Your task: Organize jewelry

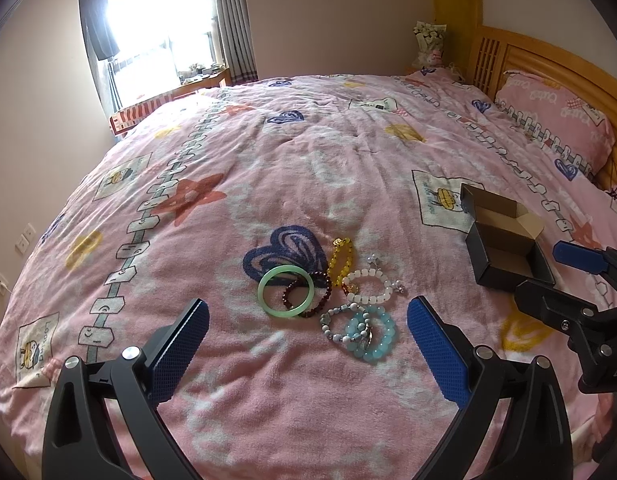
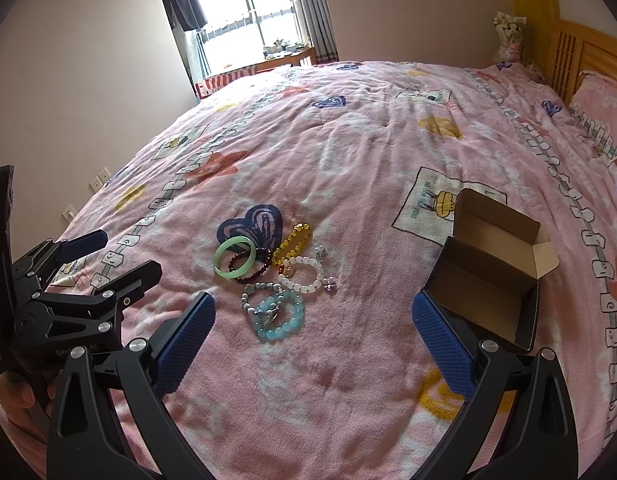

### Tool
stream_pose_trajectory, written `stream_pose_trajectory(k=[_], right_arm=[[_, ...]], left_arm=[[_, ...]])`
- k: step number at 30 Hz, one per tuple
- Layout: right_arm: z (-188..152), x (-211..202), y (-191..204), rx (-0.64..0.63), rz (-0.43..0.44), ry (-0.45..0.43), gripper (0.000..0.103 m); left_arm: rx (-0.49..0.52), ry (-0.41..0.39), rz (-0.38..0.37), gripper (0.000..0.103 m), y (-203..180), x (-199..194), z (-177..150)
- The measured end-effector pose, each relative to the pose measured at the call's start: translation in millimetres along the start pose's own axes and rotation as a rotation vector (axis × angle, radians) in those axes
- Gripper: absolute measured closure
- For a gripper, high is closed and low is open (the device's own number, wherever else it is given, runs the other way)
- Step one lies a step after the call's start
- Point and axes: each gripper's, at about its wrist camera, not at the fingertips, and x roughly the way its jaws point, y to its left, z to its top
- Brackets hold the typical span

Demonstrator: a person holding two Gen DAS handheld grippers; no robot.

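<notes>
Several bracelets lie in a cluster on the pink bedspread: a green bangle [image 1: 284, 290] [image 2: 234, 257], a dark red bead bracelet [image 1: 308, 294], a yellow bead bracelet [image 1: 340, 260] [image 2: 293, 242], a white bead bracelet [image 1: 368, 286] [image 2: 302, 274] and a light blue bead bracelet [image 1: 372, 332] [image 2: 280, 318]. An open, empty black cardboard box [image 1: 504, 246] [image 2: 488, 280] sits to their right. My left gripper [image 1: 308, 344] is open, just short of the cluster. My right gripper [image 2: 314, 336] is open, between the cluster and the box; its fingers [image 1: 580, 258] show in the left wrist view.
The bed's wooden headboard [image 1: 520, 60] and a pink pillow [image 1: 556, 116] are at the far right. A window [image 1: 156, 28] and a small table [image 1: 196, 84] stand beyond the bed's far edge. The left gripper [image 2: 104, 256] shows at the left in the right wrist view.
</notes>
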Motion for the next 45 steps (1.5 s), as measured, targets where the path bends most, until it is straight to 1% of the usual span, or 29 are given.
stream_pose_trajectory(k=[38, 42, 43, 45], right_arm=[[0, 1, -3, -0.001, 0.0, 0.0, 0.006], [0, 3, -2, -0.003, 0.004, 0.004, 0.006], [-1, 3, 6, -0.004, 0.004, 0.006, 0.006], [-2, 5, 7, 0.0, 0.012, 0.011, 0.006]], left_arm=[[-0.008, 0.001, -0.001, 0.006, 1, -1, 1], [-0.026, 0.011, -0.012, 0.006, 4, 2, 2], [-0.032, 0.014, -0.018, 0.006, 5, 4, 1], [-0.042, 0.023, -0.033, 0.006, 7, 9, 0]])
